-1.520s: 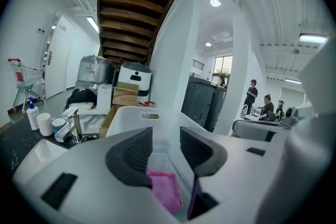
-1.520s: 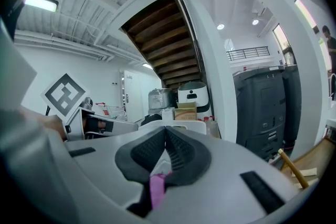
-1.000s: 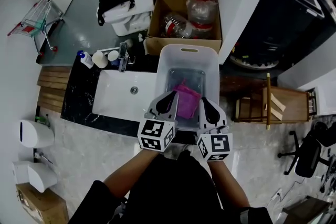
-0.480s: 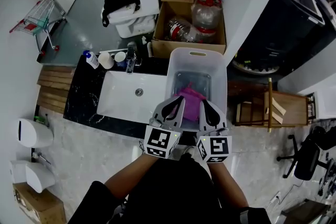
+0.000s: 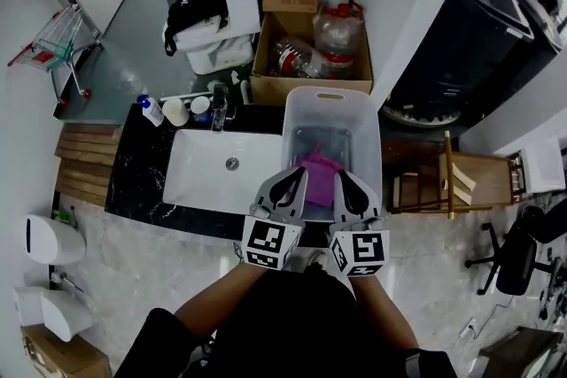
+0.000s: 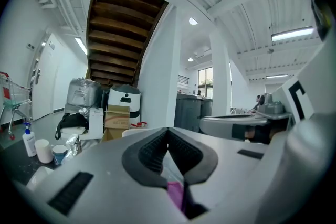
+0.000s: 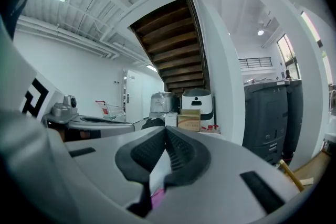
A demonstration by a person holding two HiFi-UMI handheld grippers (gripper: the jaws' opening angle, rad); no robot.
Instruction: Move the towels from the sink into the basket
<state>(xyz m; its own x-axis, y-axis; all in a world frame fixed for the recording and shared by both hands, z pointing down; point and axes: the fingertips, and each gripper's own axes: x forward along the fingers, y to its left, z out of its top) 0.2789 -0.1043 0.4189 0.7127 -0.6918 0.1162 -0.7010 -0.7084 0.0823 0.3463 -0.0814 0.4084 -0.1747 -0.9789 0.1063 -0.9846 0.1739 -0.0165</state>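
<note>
Head view first: my left tongs [image 5: 292,181] and right tongs [image 5: 344,183] hover side by side over the near end of the basket [image 5: 372,137], the translucent white tub that stands on the black desk [image 5: 133,177] just beside the sink [image 5: 199,177]. The pink towel [image 5: 317,177] lies crumpled in the bottom of the basket, showing between my two tongs. The sink is a bare white basin with only its drain showing. I spot no other towel in it, nor on the desk around it.

Left gripper view now: the left tongs [image 6: 168,131] are pressed together, black pads meeting at the tips, and nothing is caught between them. A sliver of the pink towel [image 6: 176,194] peeks through the gap low behind the pads. I read that as the towel lying below in the basket, not as something I am pinching.

Right gripper view: same story. The right tongs [image 7: 166,131] are pressed together tip to tip, with no cloth between the pads, and a scrap of the pink towel [image 7: 157,198] glimpsed underneath.

So where do I stand? As I judge it, the moving is done: the only towel I can find is in the basket, and the sink looks cleared out. All that seems left is to draw both tongs away from the basket, unless a towel hides somewhere these views don't reach.
</note>
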